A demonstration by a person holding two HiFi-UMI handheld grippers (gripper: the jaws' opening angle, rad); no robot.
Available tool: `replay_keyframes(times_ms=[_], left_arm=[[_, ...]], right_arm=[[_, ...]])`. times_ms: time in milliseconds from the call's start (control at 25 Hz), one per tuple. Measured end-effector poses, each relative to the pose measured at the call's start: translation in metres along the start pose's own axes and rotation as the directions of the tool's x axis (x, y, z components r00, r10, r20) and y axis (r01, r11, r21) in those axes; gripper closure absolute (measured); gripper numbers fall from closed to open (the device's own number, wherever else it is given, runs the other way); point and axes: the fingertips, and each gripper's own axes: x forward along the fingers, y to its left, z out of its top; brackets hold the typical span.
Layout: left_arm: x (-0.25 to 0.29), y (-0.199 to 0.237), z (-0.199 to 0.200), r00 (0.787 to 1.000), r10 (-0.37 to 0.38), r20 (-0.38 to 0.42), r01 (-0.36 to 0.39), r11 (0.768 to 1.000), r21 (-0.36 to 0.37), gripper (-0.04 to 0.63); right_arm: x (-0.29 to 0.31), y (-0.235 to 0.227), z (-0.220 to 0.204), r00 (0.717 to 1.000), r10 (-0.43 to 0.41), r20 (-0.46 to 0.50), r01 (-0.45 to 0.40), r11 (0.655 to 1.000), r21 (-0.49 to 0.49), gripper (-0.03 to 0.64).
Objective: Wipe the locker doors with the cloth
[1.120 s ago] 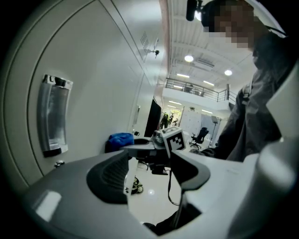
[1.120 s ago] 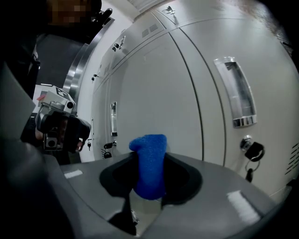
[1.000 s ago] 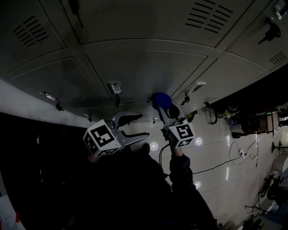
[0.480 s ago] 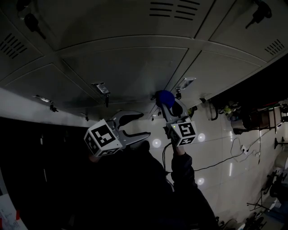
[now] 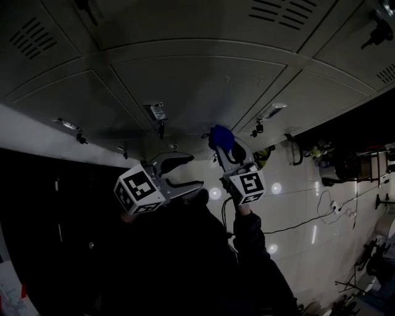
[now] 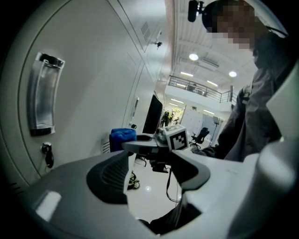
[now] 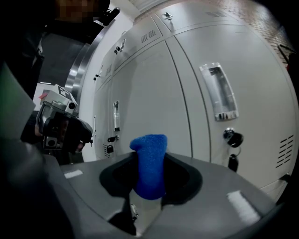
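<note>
A blue cloth (image 7: 149,164) stands pinched upright between the jaws of my right gripper (image 7: 150,179), which is shut on it. In the head view the cloth (image 5: 221,137) is held close to the bottom of a grey locker door (image 5: 203,86); I cannot tell whether it touches. My left gripper (image 5: 185,172) hangs open and empty to the left of the right one, just below the lockers. In the left gripper view its jaws (image 6: 149,165) stand apart, and the blue cloth (image 6: 122,138) shows beyond them beside the locker door (image 6: 88,88).
Locker doors (image 7: 205,93) carry clear label holders (image 7: 219,92), keys in locks (image 7: 232,138) and vent slots (image 5: 278,13). A glossy white tiled floor (image 5: 308,203) lies below, with a cable (image 5: 302,223) across it. Chairs and gear (image 5: 364,166) stand at the right.
The head view has shifted against the lockers. The right gripper with the cloth has moved slightly left along the door's lower edge. The left gripper has stayed open in place.
</note>
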Motion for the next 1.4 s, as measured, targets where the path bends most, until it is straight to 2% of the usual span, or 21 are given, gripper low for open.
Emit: replay_keyframes(times_ms=[400, 640, 1000, 1400], left_arm=[[-0.063, 0.007, -0.036, 0.999, 0.052, -0.010, -0.052, 0.999, -0.014, 0.332], [-0.093, 0.016, -0.047, 0.997, 0.079, 0.004, -0.079, 0.997, -0.019, 0.333], [-0.109, 0.020, -0.050, 0.995, 0.101, 0.004, -0.101, 0.995, -0.018, 0.332], [-0.089, 0.018, -0.045, 0.997, 0.081, 0.001, -0.081, 0.996, -0.021, 0.333]], right_arm=[[0.061, 0.095, -0.032, 0.991, 0.132, -0.029, -0.132, 0.991, -0.004, 0.490], [0.093, 0.130, -0.037, 0.984, 0.178, -0.031, -0.179, 0.984, -0.021, 0.491], [0.119, 0.142, -0.039, 0.980, 0.200, -0.011, -0.200, 0.979, -0.023, 0.491], [0.101, 0.109, -0.040, 0.987, 0.159, -0.027, -0.160, 0.986, -0.049, 0.489]])
